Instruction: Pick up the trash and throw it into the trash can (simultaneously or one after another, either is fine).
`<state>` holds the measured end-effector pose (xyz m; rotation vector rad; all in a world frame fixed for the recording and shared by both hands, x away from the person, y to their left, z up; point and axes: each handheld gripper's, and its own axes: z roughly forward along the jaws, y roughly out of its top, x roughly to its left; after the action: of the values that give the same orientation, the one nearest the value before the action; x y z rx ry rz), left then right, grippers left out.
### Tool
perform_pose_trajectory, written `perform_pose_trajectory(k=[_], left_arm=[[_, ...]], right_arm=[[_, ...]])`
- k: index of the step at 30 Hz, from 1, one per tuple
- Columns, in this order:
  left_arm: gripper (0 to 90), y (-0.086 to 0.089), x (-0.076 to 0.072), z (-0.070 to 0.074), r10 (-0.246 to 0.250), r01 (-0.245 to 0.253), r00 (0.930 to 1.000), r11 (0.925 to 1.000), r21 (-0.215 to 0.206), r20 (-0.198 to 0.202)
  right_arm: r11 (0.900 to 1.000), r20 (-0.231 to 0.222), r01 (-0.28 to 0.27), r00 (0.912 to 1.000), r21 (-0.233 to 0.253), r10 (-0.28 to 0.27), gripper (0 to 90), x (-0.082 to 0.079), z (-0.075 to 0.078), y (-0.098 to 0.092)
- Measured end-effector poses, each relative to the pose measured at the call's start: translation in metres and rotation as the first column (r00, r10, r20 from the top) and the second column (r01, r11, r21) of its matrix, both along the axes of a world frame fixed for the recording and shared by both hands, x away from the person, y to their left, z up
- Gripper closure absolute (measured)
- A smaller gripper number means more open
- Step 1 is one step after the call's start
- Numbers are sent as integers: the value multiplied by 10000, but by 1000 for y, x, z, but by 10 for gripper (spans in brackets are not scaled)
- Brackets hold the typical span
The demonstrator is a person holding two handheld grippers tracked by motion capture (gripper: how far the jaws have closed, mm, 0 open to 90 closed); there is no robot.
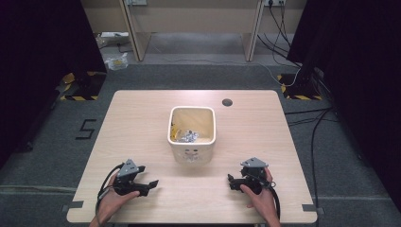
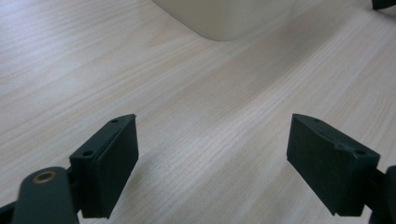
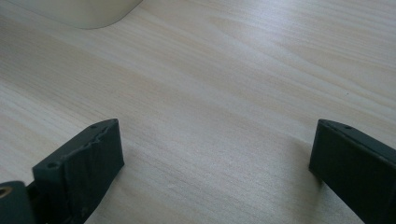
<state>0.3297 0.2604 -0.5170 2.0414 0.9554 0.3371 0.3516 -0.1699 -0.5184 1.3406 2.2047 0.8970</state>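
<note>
A cream square bin (image 1: 192, 137) is seen upright at the middle of the pale wooden surface (image 1: 142, 118); a faint printed mark is borne on its near wall, too small to be read; a large dark "5" (image 1: 86, 128) is marked on the grey floor to the left of the surface. Inside the bin, crumpled silvery foil (image 1: 189, 136) is held against the near wall, with a yellowish scrap (image 1: 176, 130) beside it at the left wall. The left tongs (image 1: 150, 185) are held low over the near left part of the surface, well apart from the bin; the jaws are spread wide with nothing between them, as is seen in the left gripper view (image 2: 212, 163), where the bin's base (image 2: 224, 18) is shown ahead. The right tongs (image 1: 230, 181) are held at the near right, likewise released and empty (image 3: 217, 168); a corner of the bin (image 3: 79, 11) is shown at the upper left there. A round dark grommet hole (image 1: 227, 102) is set in the surface behind the bin; cables (image 1: 283, 42) are trailed over the floor beyond.
</note>
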Motion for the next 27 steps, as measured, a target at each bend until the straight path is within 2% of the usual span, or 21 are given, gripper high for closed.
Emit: perform_pose_trajectory(k=[4, 11, 14, 27], left_arm=[[161, -1, -1, -5, -45, 48, 10000, 9993, 376, -78], [161, -1, -3, -6, -18, 24, 10000, 9978, 658, -86], [154, -4, -6, -6, -101, 96, 9999, 9941, 1084, 42], [143, -5, -6, -6, -55, 53, 10000, 9941, 1082, 21]], right_arm=[[10000, -1, 1, 10000, -4, -1, 29, 0, 0, 0], [10000, 0, 5, 10000, -3, -5, 30, 0, 0, 0], [10000, 8, -12, 10000, -7, 12, 30, 0, 0, 0], [10000, 13, -17, 10000, -18, 17, 30, 0, 0, 0]])
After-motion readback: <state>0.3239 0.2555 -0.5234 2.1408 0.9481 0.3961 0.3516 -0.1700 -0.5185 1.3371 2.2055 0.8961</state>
